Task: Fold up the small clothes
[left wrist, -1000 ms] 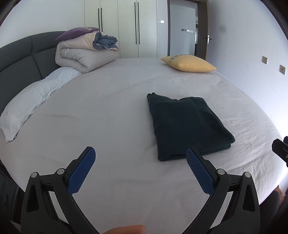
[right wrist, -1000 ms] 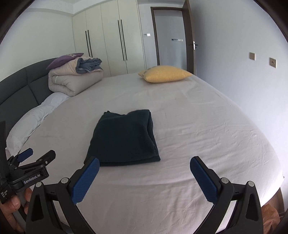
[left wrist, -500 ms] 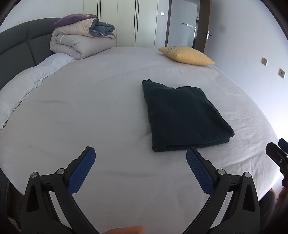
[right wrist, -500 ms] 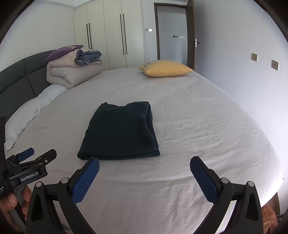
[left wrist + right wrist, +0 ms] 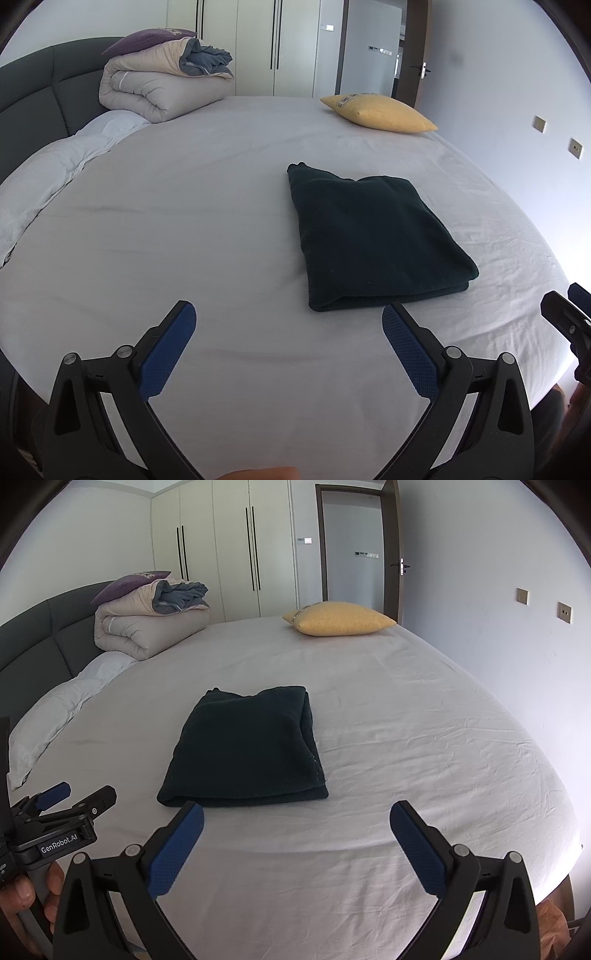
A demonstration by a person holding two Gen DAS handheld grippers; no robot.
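The dark garment [image 5: 373, 236] lies folded, centre-right of frame, on the bed [image 5: 184, 221]. I hold my left gripper [image 5: 288, 325] and right gripper [image 5: 295, 823] wide, empty, clear below it, probably finished.

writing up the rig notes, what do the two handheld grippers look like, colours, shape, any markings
Both grippers match. The left gripper and the right gripper each have two black angular plastic fingers, braced with triangular cut-outs and silver rivets, tipped with blue pads of dotted texture. Seen from the right wrist view, the left gripper's black body bears a white "GenRobot.AI" label above a grey handle. No cables or sleeves show.
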